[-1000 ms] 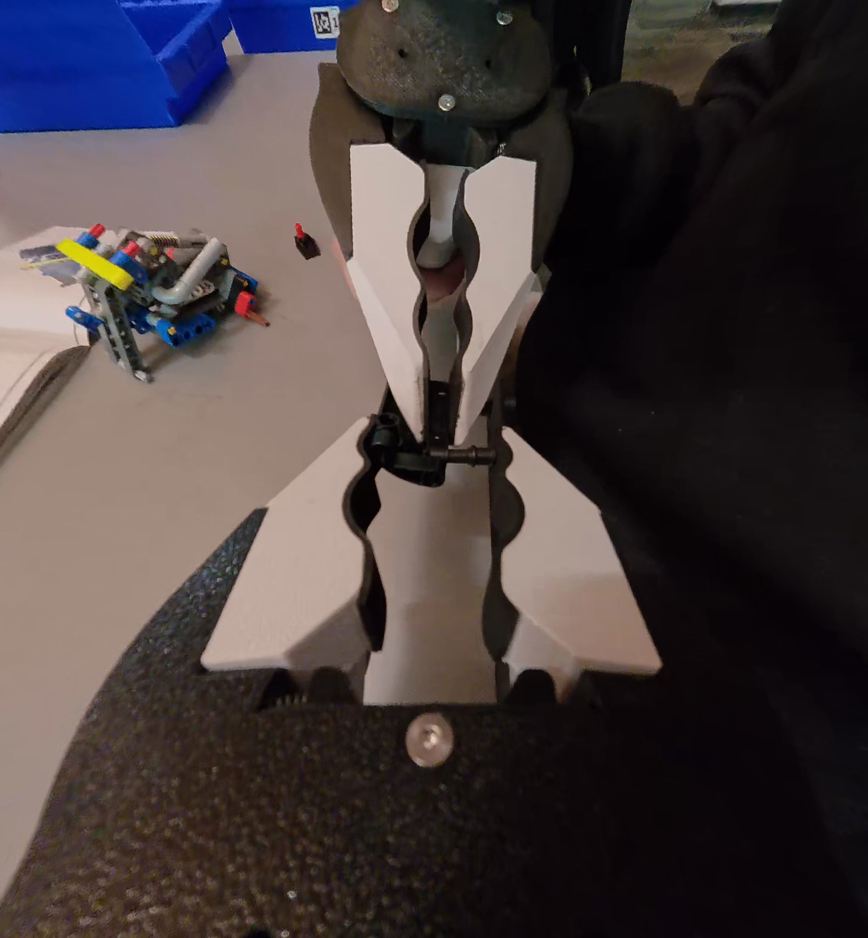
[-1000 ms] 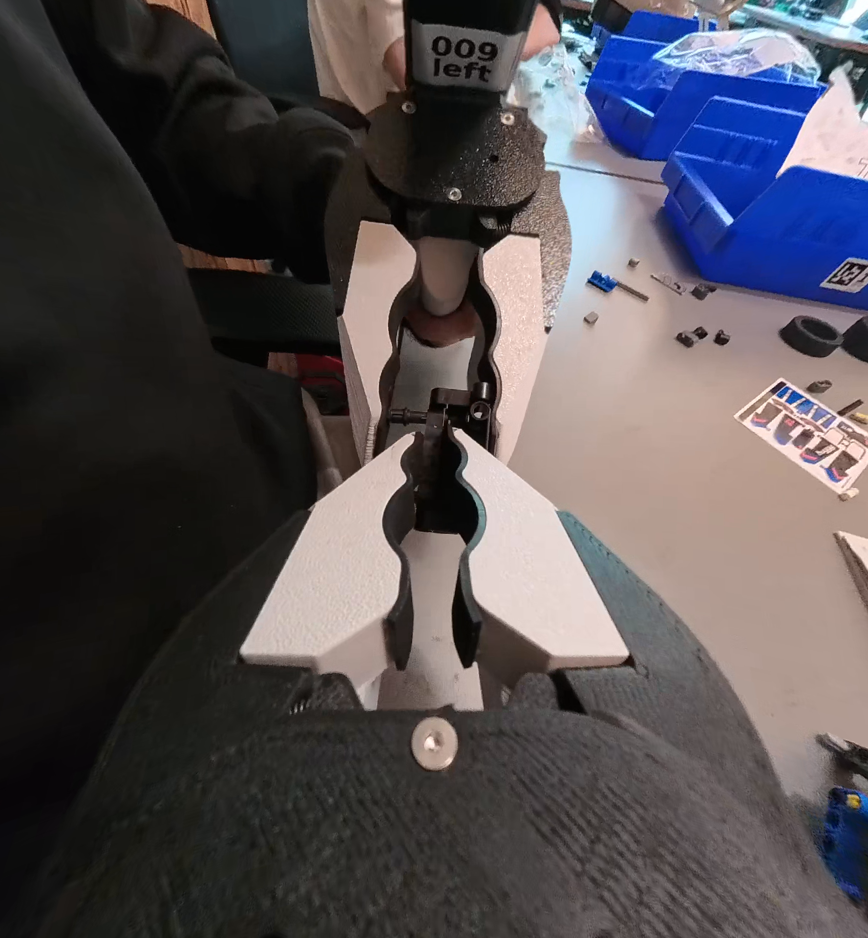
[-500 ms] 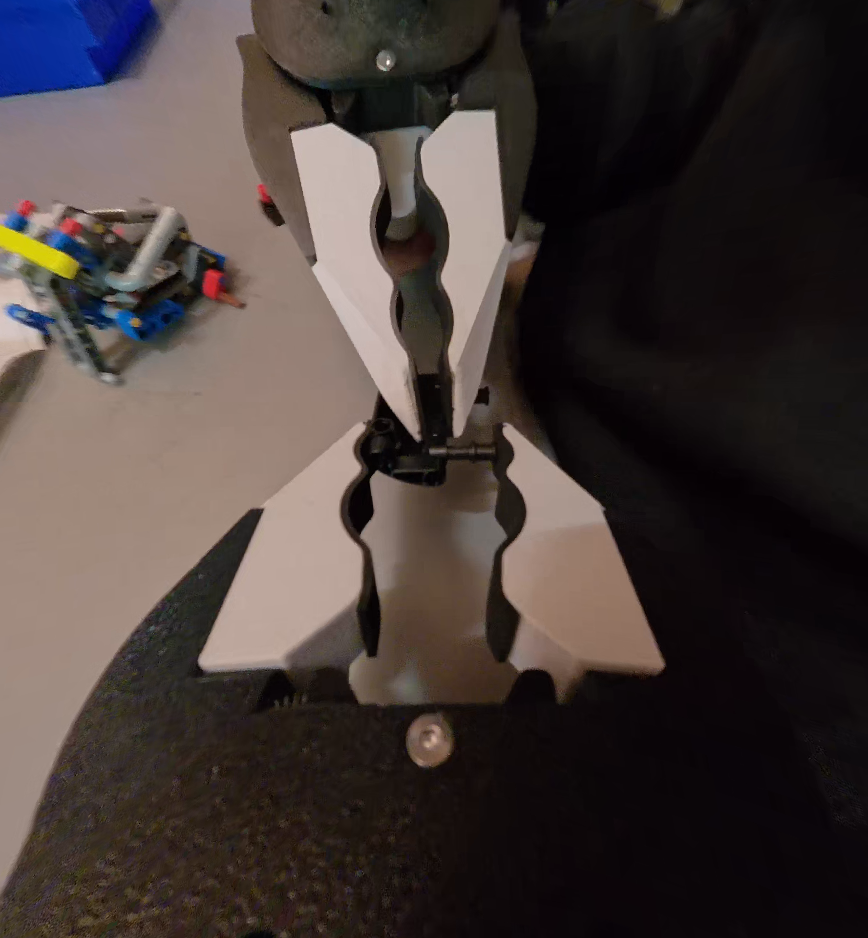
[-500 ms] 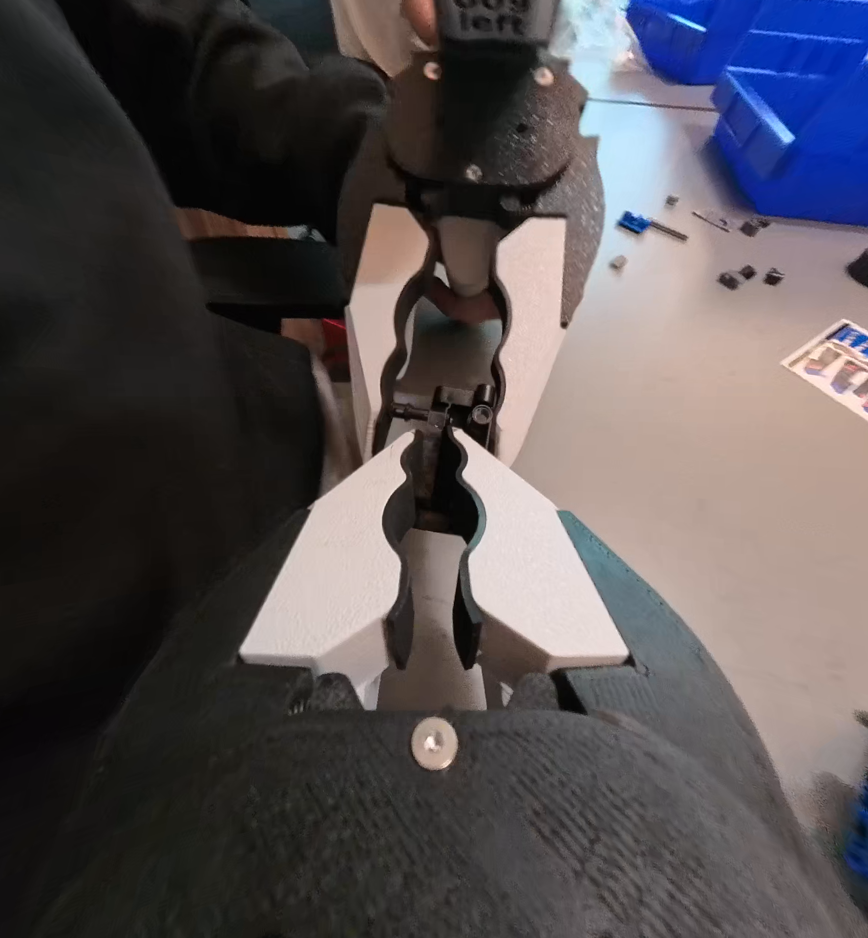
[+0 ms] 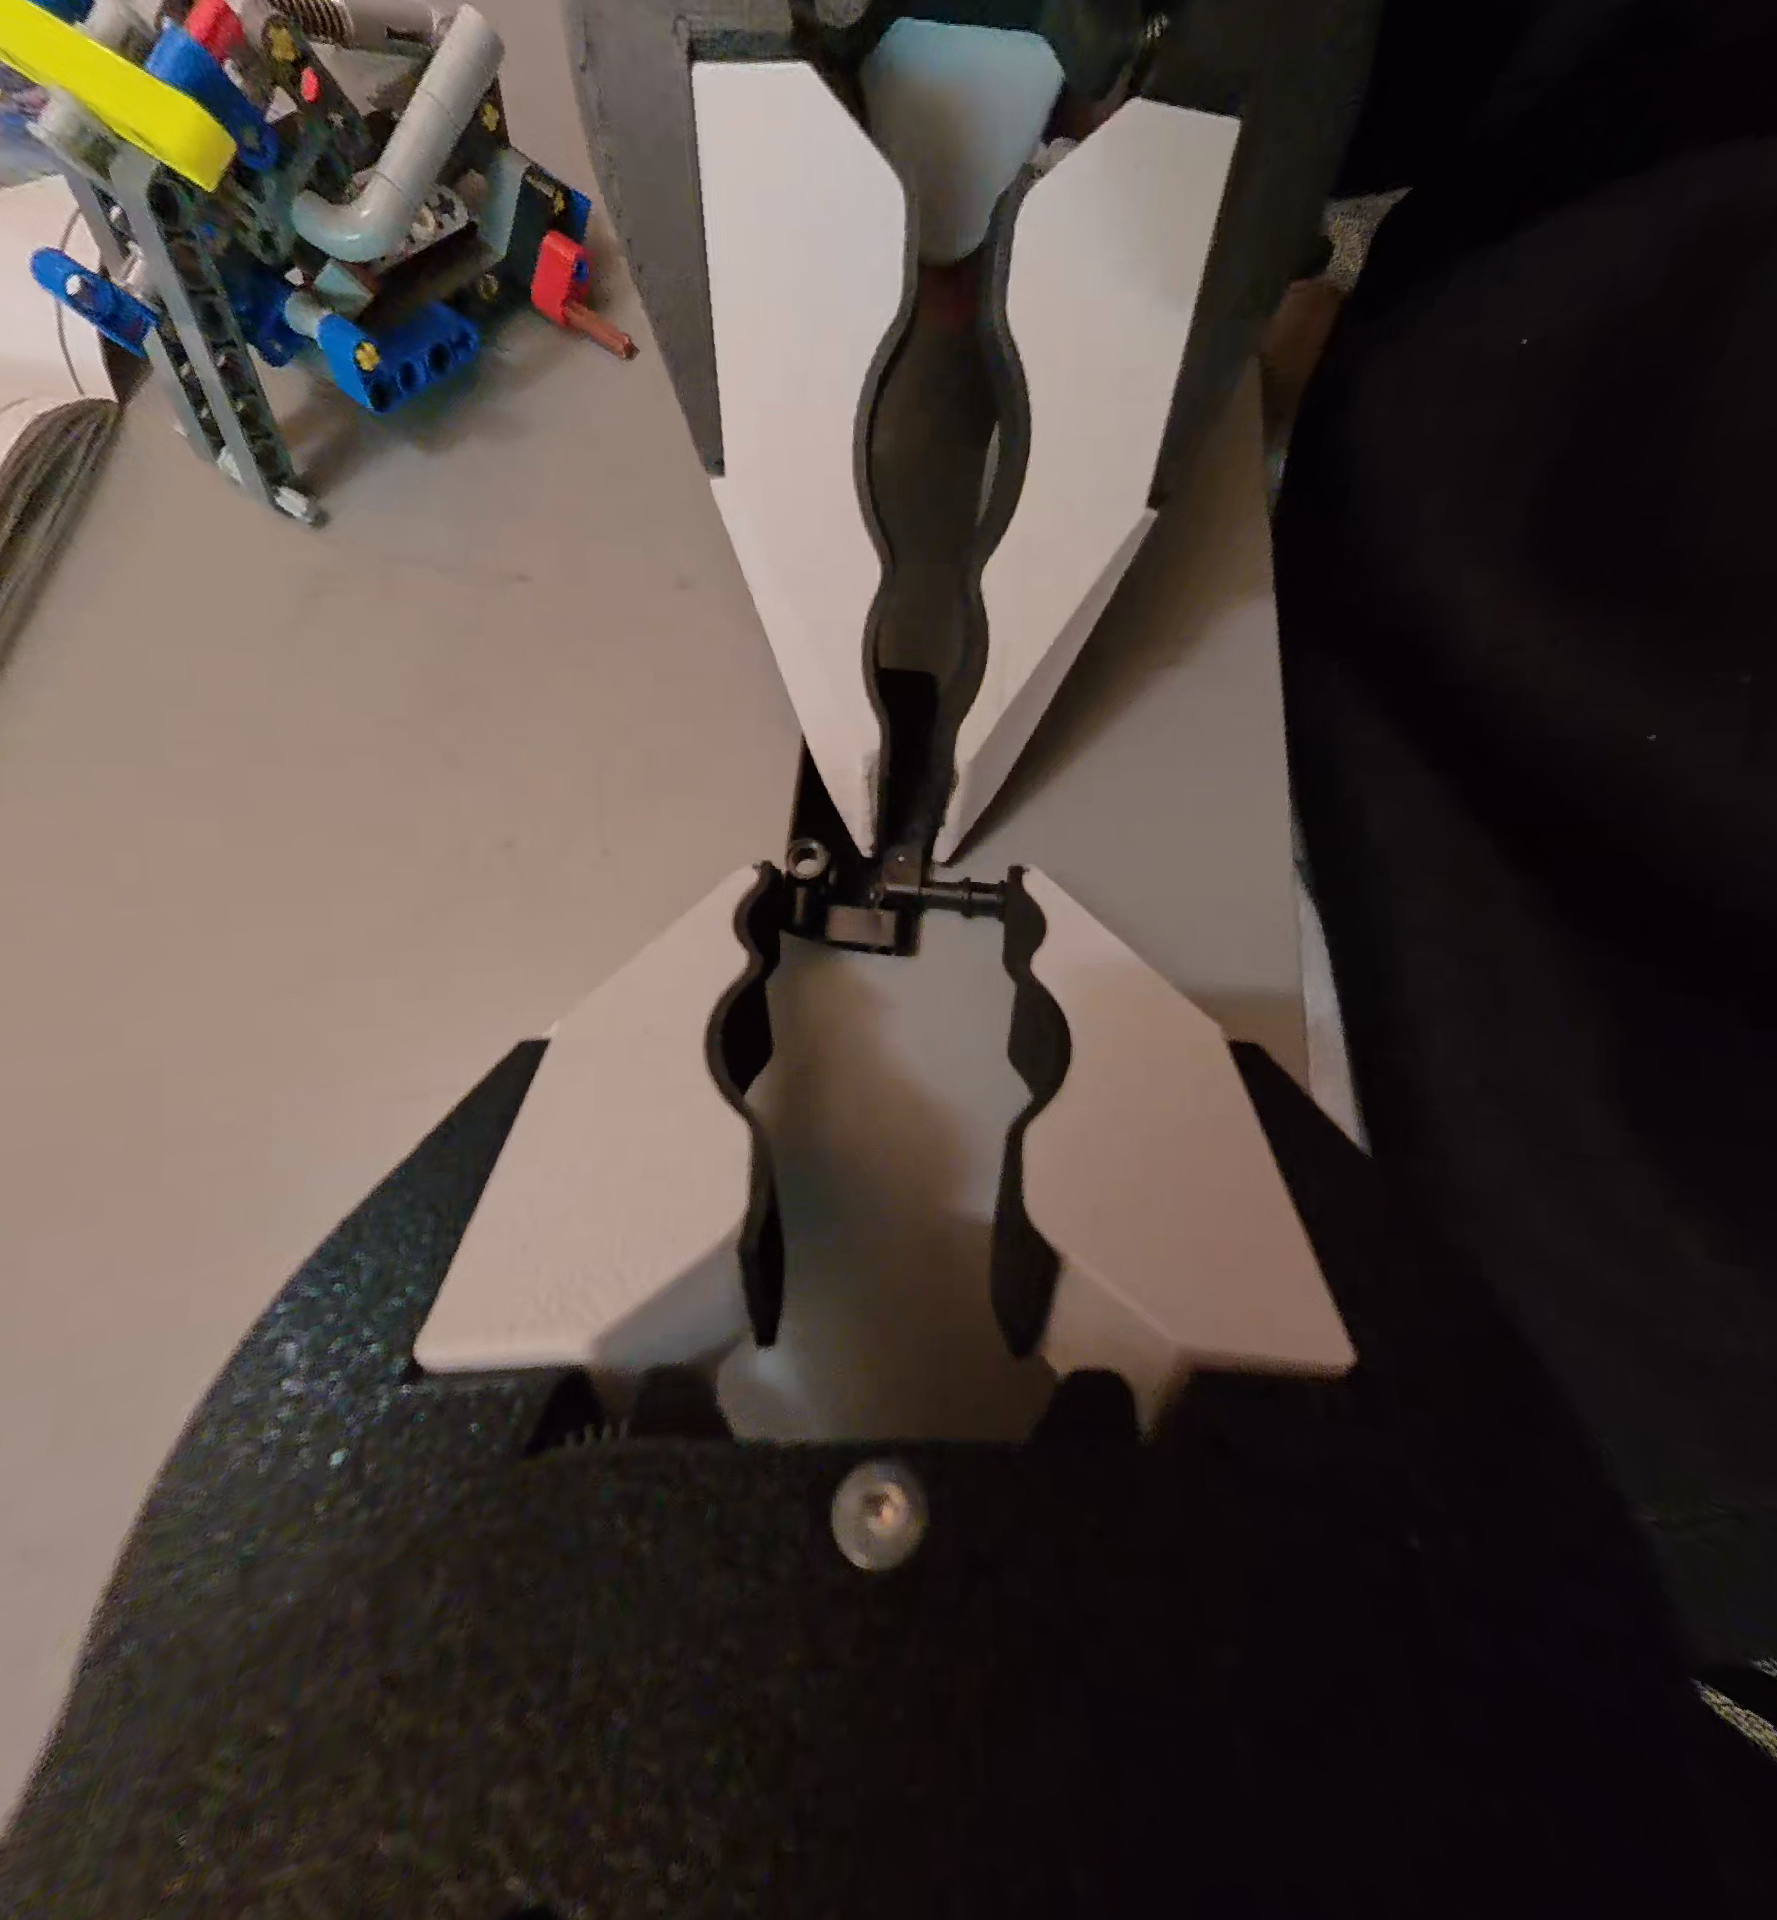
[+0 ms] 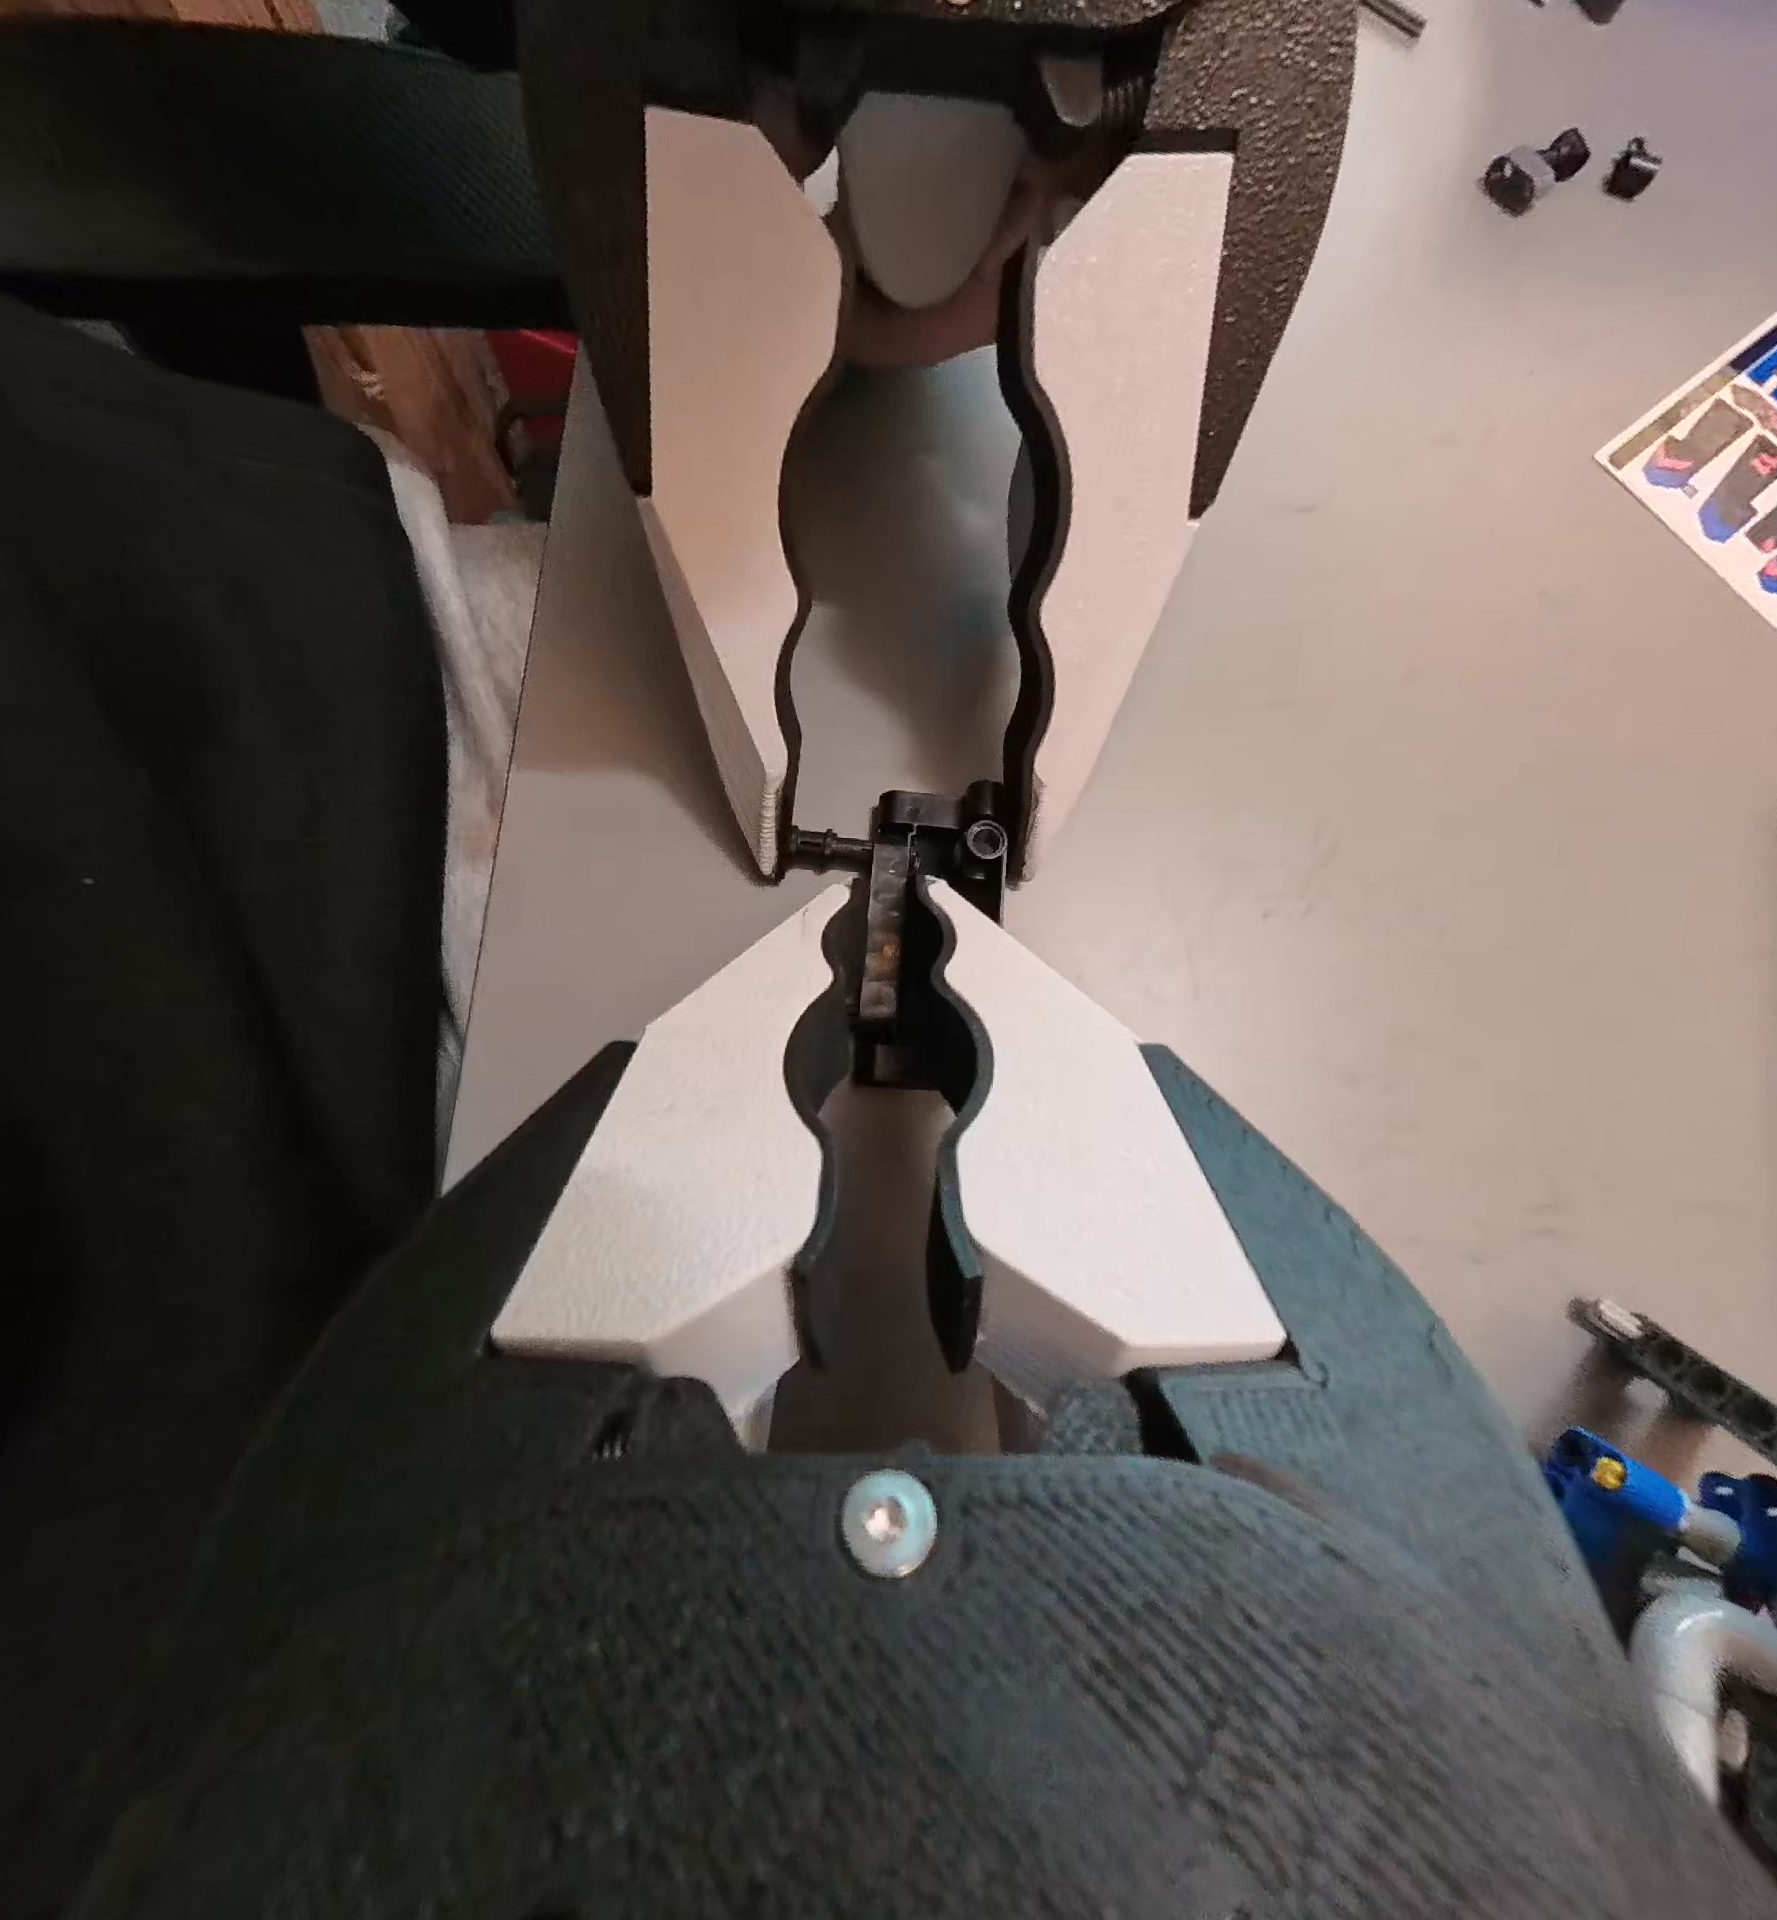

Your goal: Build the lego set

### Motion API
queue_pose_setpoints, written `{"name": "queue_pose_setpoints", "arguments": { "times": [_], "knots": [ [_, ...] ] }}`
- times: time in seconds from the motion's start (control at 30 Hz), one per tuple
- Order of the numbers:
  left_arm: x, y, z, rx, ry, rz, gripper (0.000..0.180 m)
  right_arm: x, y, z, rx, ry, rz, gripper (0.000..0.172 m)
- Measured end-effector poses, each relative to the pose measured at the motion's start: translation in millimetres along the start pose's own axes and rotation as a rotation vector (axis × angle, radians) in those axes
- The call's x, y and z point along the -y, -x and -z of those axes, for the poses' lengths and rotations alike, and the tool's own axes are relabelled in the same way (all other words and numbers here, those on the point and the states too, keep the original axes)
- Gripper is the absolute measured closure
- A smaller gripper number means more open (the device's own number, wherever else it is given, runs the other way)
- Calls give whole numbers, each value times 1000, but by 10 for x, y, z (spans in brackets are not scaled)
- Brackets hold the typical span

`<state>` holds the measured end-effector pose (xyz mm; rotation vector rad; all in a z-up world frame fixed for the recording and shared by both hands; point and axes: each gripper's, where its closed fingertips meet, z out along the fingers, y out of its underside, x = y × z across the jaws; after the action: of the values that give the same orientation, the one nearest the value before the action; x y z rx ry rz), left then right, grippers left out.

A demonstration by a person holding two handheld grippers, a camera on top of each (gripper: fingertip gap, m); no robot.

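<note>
Two tongs meet nose to nose above the bench (image 5: pixel 240 831): my right tongs (image 6: pixel 889 883) pinch a black beam (image 6: pixel 884 935); my left tongs (image 5: pixel 889 883) squeeze its black pin-and-connector piece (image 5: pixel 863 914) endwise, so I should push squarely along the pin.

warm dim indoor light, surface (image 5: pixel 240 831) evenly lit with soft shadows; black clothing (image 5: pixel 1590 727) crushed to no detail; strong fisheye stretch at edges, slight motion blur in corners; brick model (image 6: pixel 1694 1558) smeared, tongs tips sharp
</note>
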<state>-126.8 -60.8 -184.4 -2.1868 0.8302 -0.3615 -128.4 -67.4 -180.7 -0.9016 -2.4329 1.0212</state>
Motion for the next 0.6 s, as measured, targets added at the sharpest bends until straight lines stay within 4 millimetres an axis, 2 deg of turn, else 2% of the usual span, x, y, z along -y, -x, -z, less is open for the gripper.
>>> {"name": "queue_pose_setpoints", "arguments": {
  "times": [0.13,0.6],
  "knots": [
    [-12,-3,13,-9,-1,0,140,21,8,-14,42,-48,0,167],
    [-14,1,5,-34,-6,-12,141,21,16,-23,51,-44,24,167]
  ]
}}
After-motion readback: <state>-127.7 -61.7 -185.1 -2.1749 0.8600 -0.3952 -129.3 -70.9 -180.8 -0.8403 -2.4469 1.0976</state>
